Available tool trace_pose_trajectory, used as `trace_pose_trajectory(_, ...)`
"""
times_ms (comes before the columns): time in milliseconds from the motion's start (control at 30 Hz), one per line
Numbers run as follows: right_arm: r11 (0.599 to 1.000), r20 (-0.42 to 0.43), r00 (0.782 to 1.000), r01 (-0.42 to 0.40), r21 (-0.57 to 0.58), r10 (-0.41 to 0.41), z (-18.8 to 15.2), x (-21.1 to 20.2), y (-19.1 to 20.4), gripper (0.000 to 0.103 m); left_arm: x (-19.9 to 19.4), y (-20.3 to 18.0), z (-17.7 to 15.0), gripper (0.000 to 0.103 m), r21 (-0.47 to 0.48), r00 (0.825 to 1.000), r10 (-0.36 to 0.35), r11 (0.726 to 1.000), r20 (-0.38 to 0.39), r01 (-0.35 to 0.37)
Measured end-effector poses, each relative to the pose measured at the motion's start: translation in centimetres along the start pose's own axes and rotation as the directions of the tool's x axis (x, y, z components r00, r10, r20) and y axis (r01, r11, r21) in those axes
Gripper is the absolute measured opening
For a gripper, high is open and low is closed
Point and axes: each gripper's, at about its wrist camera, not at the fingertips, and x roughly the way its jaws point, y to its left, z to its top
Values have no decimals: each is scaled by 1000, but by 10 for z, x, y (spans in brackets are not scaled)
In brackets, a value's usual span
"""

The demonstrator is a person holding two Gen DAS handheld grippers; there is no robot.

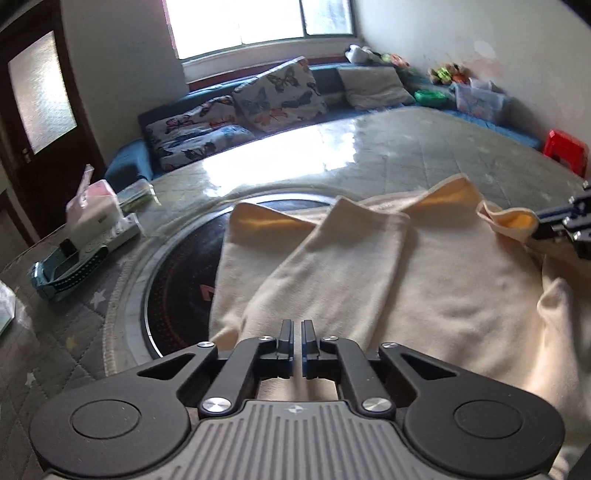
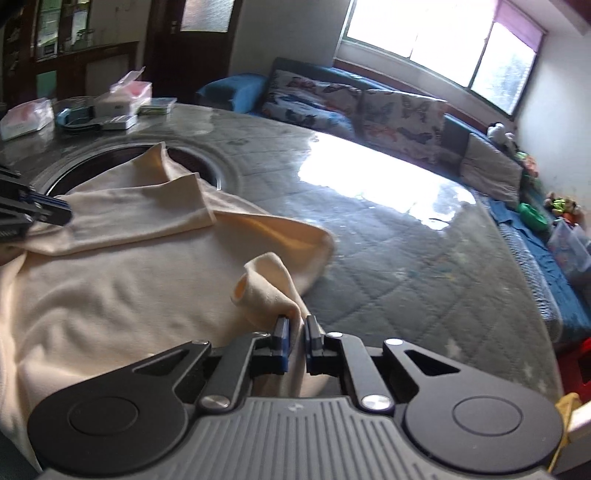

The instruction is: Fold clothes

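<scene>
Cream garment (image 1: 424,280) lies spread across the near part of a round tabletop (image 1: 443,147) covered in grey quilted cloth, partly draped over the dark circular inset (image 1: 177,280) at the tabletop's centre. One sleeve (image 1: 332,258) is folded inward across the body of the garment, its cuff pointing toward the far edge.

The left gripper (image 1: 297,325) sits low over the near edge, pointing forward along that folded sleeve; its fingers (image 1: 286,336) are drawn almost together with only a thin slit between them, and whether any cloth is caught there cannot be told from either view.

The right gripper (image 2: 295,328) is angled forward and slightly downward at the garment's right side, near the right edge of the tabletop. Its fingers (image 2: 282,332) are clamped on a bunched fold of the other sleeve (image 2: 269,291), whose open cuff curls up just ahead of the fingertips and shows a yellowish inside. In the left wrist view the same gripper (image 1: 546,227) enters from the right, holding that cuff lifted off the garment's body.

At the far left edge of the tabletop stand a tissue box (image 1: 94,210) and a blue-and-black device (image 1: 62,267). Behind the tabletop runs a blue sofa (image 2: 236,88) with butterfly-print cushions (image 1: 280,94) under a bright window (image 1: 258,22).
</scene>
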Motion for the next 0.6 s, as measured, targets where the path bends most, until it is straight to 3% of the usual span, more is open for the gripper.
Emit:
trace_pose_trajectory(200,999,1,999,50,16,-50,-5,-5,-10,7,-18,23,3,0,-84,999,35,996,35,-32)
trace_pose_trajectory(300,998,8,1000,27,50,-28,-5,-7,-15,8,-24,29,2,1,-102,999,18,995,33,-14)
trace_pose_trajectory(467,998,12,1000,-24,62,23,-5,-8,-10,24,-22,15,1,5,-63,1000,-15,998,19,16)
trace_pose_trajectory(500,998,13,999,-32,57,31,-5,-7,-7,27,-20,10,0,7,-50,1000,-17,999,18,18)
trace_pose_trajectory(533,998,14,999,-40,52,40,-5,-7,-5,39,-18,6,1,14,-37,1000,-18,999,17,18)
trace_pose_trajectory(600,998,7,999,-37,43,37,-5,-2,-1,43,-13,-4,1,28,-10,1000,-19,1000,14,19)
